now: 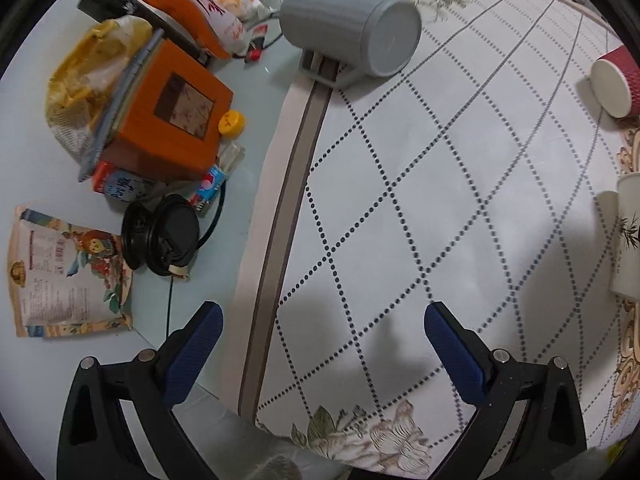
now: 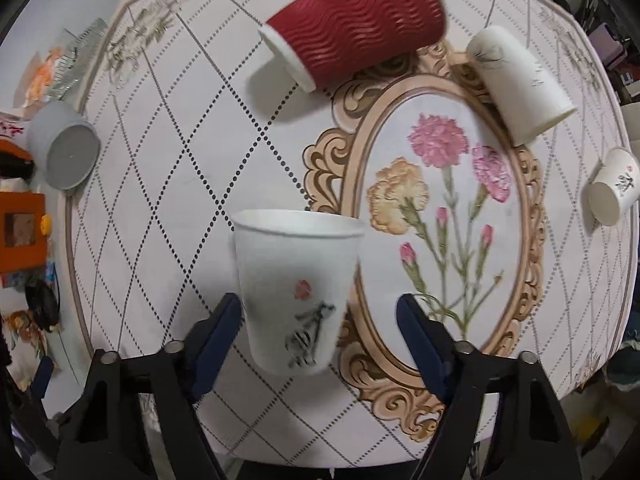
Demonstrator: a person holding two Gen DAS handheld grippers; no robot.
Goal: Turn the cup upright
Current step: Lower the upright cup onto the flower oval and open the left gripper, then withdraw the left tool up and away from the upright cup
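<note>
So the white paper cup with the little ink-and-red-blossom print is standing mouth-up between the right gripper fingers, sitting closer to the left finger than the right one. Can't tell if that left pad is actually touching the cup wall or just beside it; the other pad is clearly apart from it. Fingers are spread wide, so nothing's being squeezed. Looks to me like this cup's flip is basically done and it's at the letting-go stage.

Next move, I'd guess: back straight out without clipping the cup, then go for another one. Ahead of the fingers, the red ripple-wall paper cup lies on its side, with two more white paper cups tipped over ahead to the right.

The left gripper is spread wide too, holding nothing, just hanging over the diamond-patterned tablecloth. A grey ribbed mug lies on its side far ahead of it.
</note>
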